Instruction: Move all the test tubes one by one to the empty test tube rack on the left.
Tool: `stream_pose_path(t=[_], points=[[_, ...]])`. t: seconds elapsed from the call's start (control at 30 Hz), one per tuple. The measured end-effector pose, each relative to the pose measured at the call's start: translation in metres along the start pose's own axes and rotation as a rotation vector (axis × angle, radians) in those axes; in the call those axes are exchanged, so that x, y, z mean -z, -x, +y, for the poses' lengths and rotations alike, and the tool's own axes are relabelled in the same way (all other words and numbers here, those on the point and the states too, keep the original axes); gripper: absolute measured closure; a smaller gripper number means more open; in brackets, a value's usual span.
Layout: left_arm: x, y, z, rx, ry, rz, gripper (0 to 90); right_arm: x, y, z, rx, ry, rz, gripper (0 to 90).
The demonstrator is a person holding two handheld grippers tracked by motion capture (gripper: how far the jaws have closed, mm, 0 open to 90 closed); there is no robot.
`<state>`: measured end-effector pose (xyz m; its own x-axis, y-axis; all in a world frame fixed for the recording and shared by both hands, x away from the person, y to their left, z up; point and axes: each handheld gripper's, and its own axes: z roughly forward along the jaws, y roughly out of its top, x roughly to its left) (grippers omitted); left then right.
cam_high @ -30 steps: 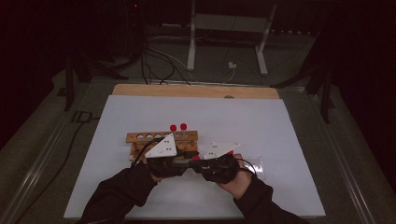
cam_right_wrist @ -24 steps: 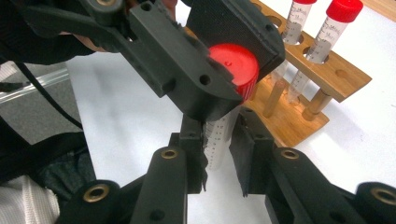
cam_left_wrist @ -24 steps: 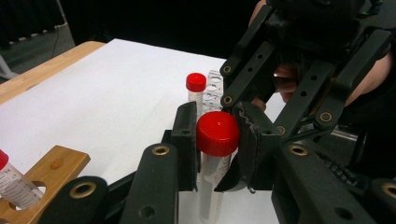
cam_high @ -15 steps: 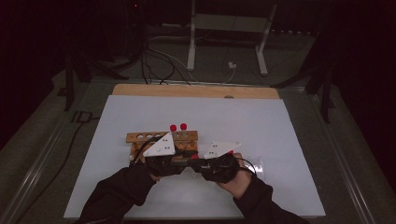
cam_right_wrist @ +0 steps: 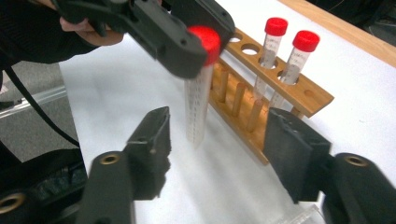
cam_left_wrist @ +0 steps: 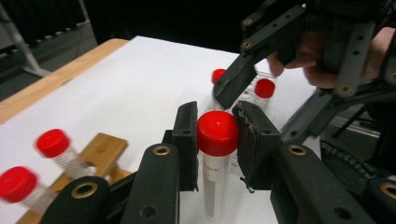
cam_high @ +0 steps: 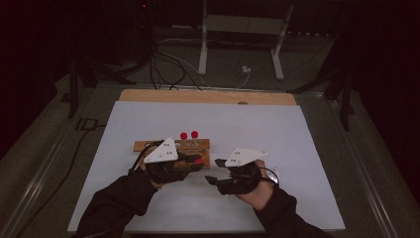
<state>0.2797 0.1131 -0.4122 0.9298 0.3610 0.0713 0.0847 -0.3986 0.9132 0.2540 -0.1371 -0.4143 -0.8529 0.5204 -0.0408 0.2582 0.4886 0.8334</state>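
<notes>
My left gripper (cam_high: 197, 161) is shut on a clear test tube's red cap (cam_left_wrist: 217, 133); the tube (cam_right_wrist: 197, 107) hangs upright just in front of the wooden rack (cam_high: 148, 146). My right gripper (cam_high: 214, 171) sits a little to its right. Its jaws have just been opening and stand apart (cam_right_wrist: 219, 122), with the tube ahead between them and untouched. One of its fingers (cam_left_wrist: 233, 84) shows just beyond the cap. Two more red-capped tubes (cam_high: 183, 135) (cam_high: 194, 134) stand in the rack's holes.
The rack (cam_right_wrist: 280, 79) lies on a white sheet (cam_high: 257, 124) over a wooden table top (cam_high: 208, 96). Two loose red-capped tubes (cam_left_wrist: 265, 87) lie on the sheet near the right hand. Cables and stand legs lie on the floor beyond the table.
My right gripper has drawn away to the right from the left one and its jaws have spread. My left gripper keeps its hold on the tube in about the same place.
</notes>
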Motion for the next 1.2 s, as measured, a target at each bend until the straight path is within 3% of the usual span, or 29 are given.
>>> stream_pose_path(t=[0.23, 0.53, 0.93, 1.2], points=[[0.013, -0.01, 0.001, 0.007, 0.011, 0.062, 71.8, 0.011, 0.006, -0.002, -0.031, 0.037, -0.034, 18.8], [0.026, -0.022, 0.002, 0.03, 0.009, 0.13, 71.8, 0.031, 0.021, -0.004, -0.089, 0.088, -0.07, 3.4], [0.04, -0.04, 0.008, 0.056, 0.007, 0.232, 71.8, 0.051, 0.034, -0.014, -0.108, 0.138, -0.081, 0.0], [0.044, -0.053, 0.012, 0.072, 0.041, 0.294, 71.8, 0.059, 0.039, -0.019, -0.118, 0.152, -0.098, 0.0]])
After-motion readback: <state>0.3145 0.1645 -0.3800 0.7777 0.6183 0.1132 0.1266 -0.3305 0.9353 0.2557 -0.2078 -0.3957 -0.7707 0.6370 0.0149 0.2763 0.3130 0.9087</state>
